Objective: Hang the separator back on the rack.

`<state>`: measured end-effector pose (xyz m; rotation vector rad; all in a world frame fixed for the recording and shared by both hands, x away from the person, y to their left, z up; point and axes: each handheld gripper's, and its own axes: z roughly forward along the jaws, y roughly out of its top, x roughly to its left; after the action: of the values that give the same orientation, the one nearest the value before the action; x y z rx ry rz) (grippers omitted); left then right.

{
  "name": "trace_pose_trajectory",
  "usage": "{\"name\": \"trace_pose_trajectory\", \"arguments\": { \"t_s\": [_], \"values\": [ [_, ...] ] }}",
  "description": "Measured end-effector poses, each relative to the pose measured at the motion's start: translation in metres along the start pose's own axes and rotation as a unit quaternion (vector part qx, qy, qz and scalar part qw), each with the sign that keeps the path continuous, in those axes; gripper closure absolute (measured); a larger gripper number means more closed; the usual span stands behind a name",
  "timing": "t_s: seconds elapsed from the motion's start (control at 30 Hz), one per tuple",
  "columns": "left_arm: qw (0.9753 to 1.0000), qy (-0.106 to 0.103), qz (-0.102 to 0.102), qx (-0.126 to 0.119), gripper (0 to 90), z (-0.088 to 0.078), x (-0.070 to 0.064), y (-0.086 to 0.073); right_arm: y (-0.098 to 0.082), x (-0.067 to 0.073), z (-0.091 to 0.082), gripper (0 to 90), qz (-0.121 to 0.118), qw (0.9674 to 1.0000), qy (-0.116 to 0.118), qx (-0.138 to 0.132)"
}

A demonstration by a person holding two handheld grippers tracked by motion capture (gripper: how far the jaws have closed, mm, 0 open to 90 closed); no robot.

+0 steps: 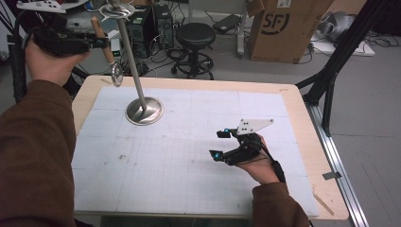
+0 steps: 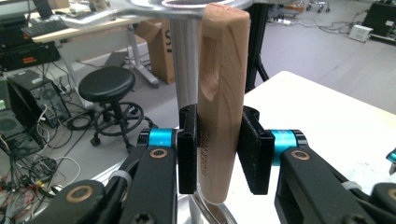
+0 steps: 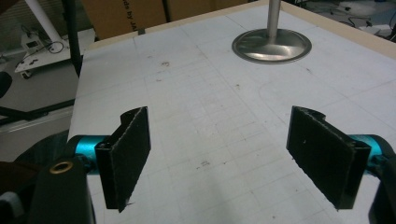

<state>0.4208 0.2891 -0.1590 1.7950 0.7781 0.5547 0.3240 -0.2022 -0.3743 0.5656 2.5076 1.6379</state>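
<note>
Wood-handled utensil (image 2: 220, 100) is clamped in the left hand-held gripper (image 2: 218, 156) beside the stand (image 1: 140, 97) top (apparently for hanging), needing careful alignment; right hand-held gripper (image 3: 231, 156) rests wide open, empty, over the bench (image 1: 198, 156).

Robotics/hardware lab, not a home or office. Evidence: desktop PC towers (image 1: 150, 24) sitting on the bare grey floor (image 1: 369, 94) with loose cable tangles (image 2: 28, 172) around them, black rolling stool (image 1: 195, 47), big SF shipping carton (image 1: 288, 28), black tripod legs (image 1: 338, 61) of a camera rig beside the table. Worktable (image 1: 302, 101) is plywood-edged with a scuffed white gridded mat (image 1: 189, 156) on top. Side bench (image 2: 70, 25) carries a keyboard (image 2: 44, 25) and gear.
</note>
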Motion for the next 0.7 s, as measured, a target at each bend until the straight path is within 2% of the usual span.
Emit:
{"name": "trace_pose_trajectory", "arguments": {
  "t_s": [0.23,0.37,0.7],
  "values": [
    [1.0,0.003,0.003,0.003,70.8,0.002,-0.003,0.004,0.0,-0.001,-0.001,20.9,-0.002,1.0,0.0,-0.003],
    [0.9999,0.012,0.009,0.006,70.8,0.004,-0.007,0.008,0.0,0.0,-0.001,20.9,0.001,1.0,0.002,-0.004],
    [0.9996,0.025,-0.001,0.015,70.8,0.011,-0.008,0.01,0.0,-0.001,-0.003,20.9,0.002,1.0,0.002,-0.005]
  ]
}}
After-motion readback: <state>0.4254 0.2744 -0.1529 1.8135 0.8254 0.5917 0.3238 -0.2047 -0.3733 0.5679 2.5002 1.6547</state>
